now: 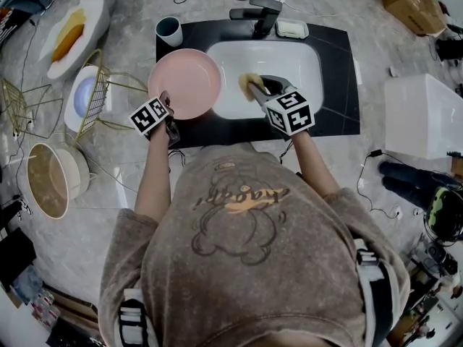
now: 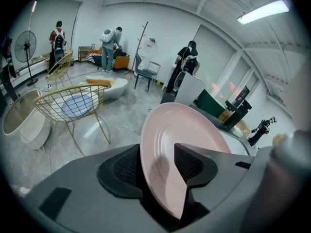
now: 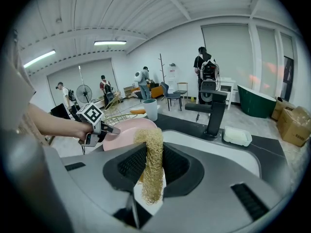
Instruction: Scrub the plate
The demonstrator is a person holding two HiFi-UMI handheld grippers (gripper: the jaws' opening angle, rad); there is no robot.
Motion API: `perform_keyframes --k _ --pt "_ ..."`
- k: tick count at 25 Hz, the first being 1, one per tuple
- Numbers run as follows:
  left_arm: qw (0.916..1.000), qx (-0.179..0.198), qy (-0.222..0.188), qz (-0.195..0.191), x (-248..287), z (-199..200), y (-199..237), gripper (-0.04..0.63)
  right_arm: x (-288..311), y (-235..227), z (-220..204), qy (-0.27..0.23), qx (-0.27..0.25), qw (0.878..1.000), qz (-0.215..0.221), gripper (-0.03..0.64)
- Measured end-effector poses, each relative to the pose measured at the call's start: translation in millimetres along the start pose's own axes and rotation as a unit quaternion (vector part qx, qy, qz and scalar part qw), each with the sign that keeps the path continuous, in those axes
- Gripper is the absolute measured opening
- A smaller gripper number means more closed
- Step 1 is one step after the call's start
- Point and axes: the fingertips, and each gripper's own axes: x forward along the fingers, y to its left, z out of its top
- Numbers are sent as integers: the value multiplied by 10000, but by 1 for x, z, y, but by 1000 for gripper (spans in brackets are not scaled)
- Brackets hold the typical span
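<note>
A pink plate (image 1: pixel 184 83) rests on the dark counter at the left rim of the white sink (image 1: pixel 289 56). My left gripper (image 1: pixel 165 100) is at the plate's near edge. In the left gripper view the plate (image 2: pixel 180 144) stands tilted between the jaws of that gripper (image 2: pixel 155 171), and the pads look slightly clear of it. My right gripper (image 1: pixel 257 85) hangs over the sink basin, shut on a tan loofah scrubber (image 1: pixel 248 83). The right gripper view shows the scrubber (image 3: pixel 151 149) pinched upright between the pads, with the plate (image 3: pixel 121 132) to its left.
A black faucet (image 1: pixel 264 13) and a soap dish (image 1: pixel 291 28) sit behind the sink, with a teal cup (image 1: pixel 168 30) at the counter's back left. A gold wire rack (image 1: pixel 101 96) holding a bluish plate stands to the left. A tan bowl (image 1: pixel 47 183) and a white box (image 1: pixel 423 114) flank the counter.
</note>
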Motion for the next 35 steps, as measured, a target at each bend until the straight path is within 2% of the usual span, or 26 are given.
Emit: perform_keyframes --k 7,12,15,19,22,27,33,35 --pt "9997 125 -81 170 -2 3 6 245 -1 -1 0 -30 15 10000 -13 86" --pt "9974 543 -444 189 -17 31 -6 253 -2 -3 2 -63 66 10000 -33 86" --pt "9934 827 -789 -8 -34 55 -28 253 -5 -4 3 -137 92 9998 -54 86" --pt "9857 1028 -1227 -527 -57 85 -70 253 -11 -6 10 -377 185 9990 -127 86" --pt "9752 1330 -1511 -917 -76 105 -106 253 -19 -9 20 -675 329 9969 -221 86" --pt "9521 1869 -1850 -1558 -107 123 -170 253 -47 -20 40 -1390 633 9870 -506 86" --pt "9131 2519 -2262 -2274 -137 118 -234 250 -88 -36 54 -2279 797 9645 -1071 86" --pt "9023 2652 -2303 -2499 -142 110 -249 202 -101 -39 54 -2504 820 9565 -1255 86"
